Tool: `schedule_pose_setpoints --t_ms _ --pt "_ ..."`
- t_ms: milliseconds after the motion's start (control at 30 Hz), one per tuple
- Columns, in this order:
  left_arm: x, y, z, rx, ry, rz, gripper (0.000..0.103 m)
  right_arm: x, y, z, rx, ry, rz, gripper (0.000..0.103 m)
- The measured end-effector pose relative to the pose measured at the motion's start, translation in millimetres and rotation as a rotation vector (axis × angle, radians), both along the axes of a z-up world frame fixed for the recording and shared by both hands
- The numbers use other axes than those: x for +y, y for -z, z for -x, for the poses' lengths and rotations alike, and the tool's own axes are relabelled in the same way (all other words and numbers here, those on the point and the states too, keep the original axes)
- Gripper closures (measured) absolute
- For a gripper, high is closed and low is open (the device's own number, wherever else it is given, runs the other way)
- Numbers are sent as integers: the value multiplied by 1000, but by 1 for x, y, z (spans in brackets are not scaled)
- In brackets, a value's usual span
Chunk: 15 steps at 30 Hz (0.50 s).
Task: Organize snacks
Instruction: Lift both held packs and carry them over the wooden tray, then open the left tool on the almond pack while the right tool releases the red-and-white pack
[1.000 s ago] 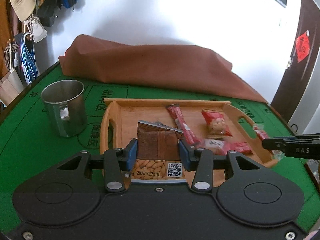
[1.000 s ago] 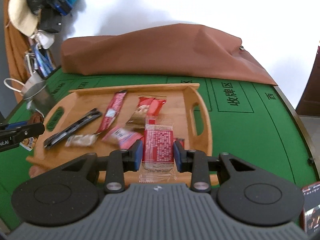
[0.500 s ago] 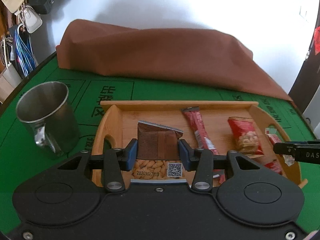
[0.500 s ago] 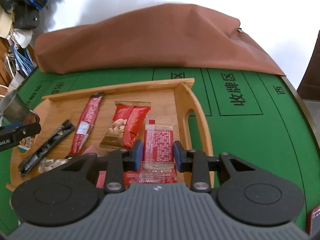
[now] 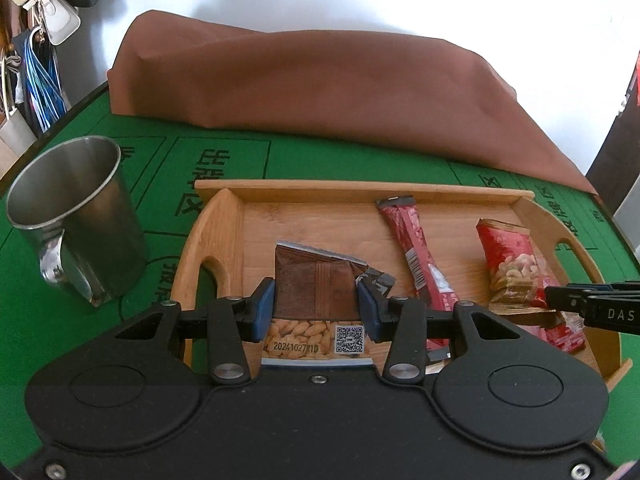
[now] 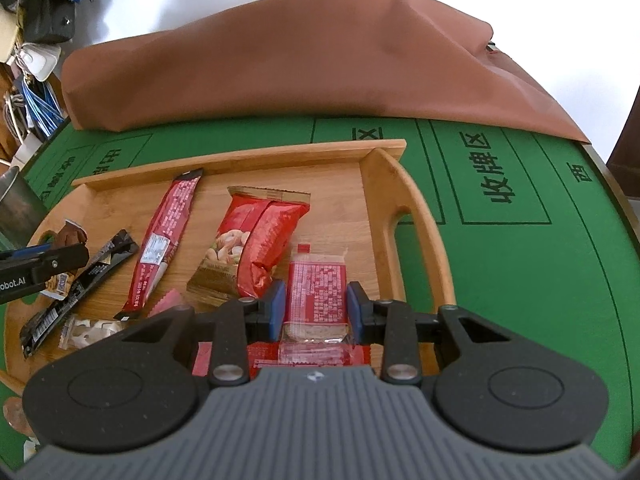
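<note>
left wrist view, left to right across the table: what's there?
steel mug → tray's left handle → brown packet in the left gripper → red stick sachet → red nut packet → right gripper's tip

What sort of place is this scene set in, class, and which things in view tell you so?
Probably a room in a home: a green card or mahjong table printed with Chinese zones, bags hanging on the wall, and a wooden snack tray.

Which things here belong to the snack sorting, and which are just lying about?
Part of the job:
- wooden tray
- brown peanut packet, in left tongs
- red wafer packet, in right tongs
- red nut bag
- red stick packet
- black stick packet

Just lying about:
- steel mug
- brown cloth
</note>
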State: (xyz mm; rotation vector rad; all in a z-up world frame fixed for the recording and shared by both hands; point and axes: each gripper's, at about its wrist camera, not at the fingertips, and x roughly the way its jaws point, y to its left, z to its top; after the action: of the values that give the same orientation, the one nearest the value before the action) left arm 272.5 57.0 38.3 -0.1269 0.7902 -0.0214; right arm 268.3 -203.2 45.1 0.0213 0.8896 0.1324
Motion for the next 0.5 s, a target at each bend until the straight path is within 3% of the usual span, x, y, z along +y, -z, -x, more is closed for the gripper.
schedule_pose_setpoints --t_ms 500 --pt "-1 4 -3 10 8 -3 60 5 1 0 0 -11 28 63"
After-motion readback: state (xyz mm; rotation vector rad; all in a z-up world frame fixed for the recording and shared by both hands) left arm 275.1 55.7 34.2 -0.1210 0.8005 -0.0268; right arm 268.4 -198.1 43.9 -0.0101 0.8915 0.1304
